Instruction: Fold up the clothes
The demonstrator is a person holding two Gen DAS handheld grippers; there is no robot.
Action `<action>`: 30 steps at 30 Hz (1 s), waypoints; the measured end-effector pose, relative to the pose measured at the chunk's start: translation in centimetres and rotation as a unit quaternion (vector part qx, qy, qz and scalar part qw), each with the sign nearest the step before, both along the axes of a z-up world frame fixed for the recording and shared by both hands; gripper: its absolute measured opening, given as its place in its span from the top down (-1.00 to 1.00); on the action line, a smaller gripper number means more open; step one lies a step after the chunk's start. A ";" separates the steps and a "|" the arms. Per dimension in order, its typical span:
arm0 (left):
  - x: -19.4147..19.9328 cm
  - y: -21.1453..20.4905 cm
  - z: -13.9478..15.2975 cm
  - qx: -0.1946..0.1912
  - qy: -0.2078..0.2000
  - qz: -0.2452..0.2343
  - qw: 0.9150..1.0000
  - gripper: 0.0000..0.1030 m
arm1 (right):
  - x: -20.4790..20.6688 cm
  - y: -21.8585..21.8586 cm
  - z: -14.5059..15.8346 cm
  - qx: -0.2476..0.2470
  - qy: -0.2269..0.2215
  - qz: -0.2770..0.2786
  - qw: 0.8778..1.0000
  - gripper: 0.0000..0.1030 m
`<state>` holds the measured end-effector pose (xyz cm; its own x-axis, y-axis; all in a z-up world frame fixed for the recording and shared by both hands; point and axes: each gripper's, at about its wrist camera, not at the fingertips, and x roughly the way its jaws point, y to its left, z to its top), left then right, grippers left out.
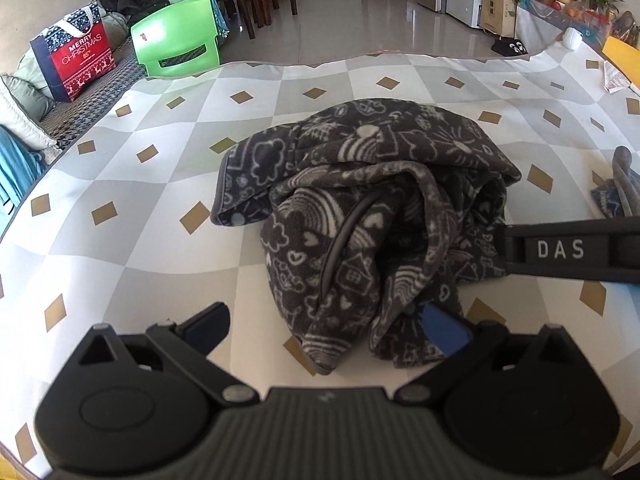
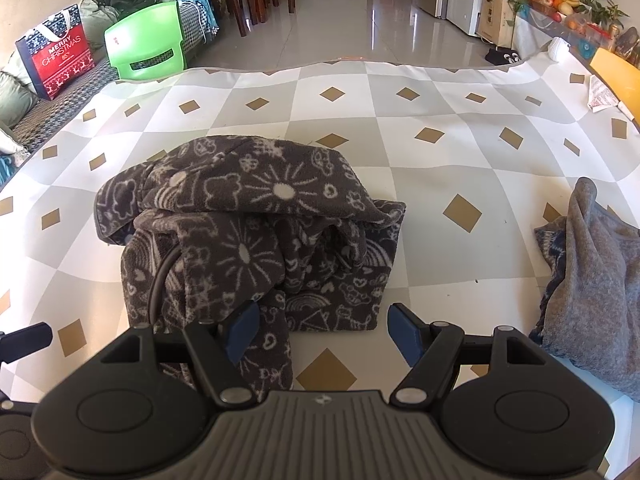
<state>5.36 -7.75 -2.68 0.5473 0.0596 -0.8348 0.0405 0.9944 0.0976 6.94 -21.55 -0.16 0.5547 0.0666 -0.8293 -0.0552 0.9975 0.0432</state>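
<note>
A dark grey fleece garment with white doodle print lies bunched and partly folded on the checked tablecloth; it also shows in the right wrist view. My left gripper is open, its fingers straddling the garment's near edge. My right gripper is open at the garment's near right corner, its left finger against the cloth. The right gripper's body reaches in from the right in the left wrist view.
A second grey garment lies heaped at the table's right edge. A green plastic chair and a red Christmas bag stand beyond the far left edge. Papers and a yellow item lie far right.
</note>
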 end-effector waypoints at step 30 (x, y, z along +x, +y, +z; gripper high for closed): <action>-0.2 -0.1 0.1 -0.006 -0.003 0.001 1.000 -0.99 | -0.1 0.4 -0.1 0.000 0.004 0.010 1.000 -0.37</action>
<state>5.20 -7.86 -2.59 0.5519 0.0513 -0.8323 0.0384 0.9955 0.0868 6.85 -21.14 -0.30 0.5464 0.0776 -0.8340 -0.0746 0.9963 0.0438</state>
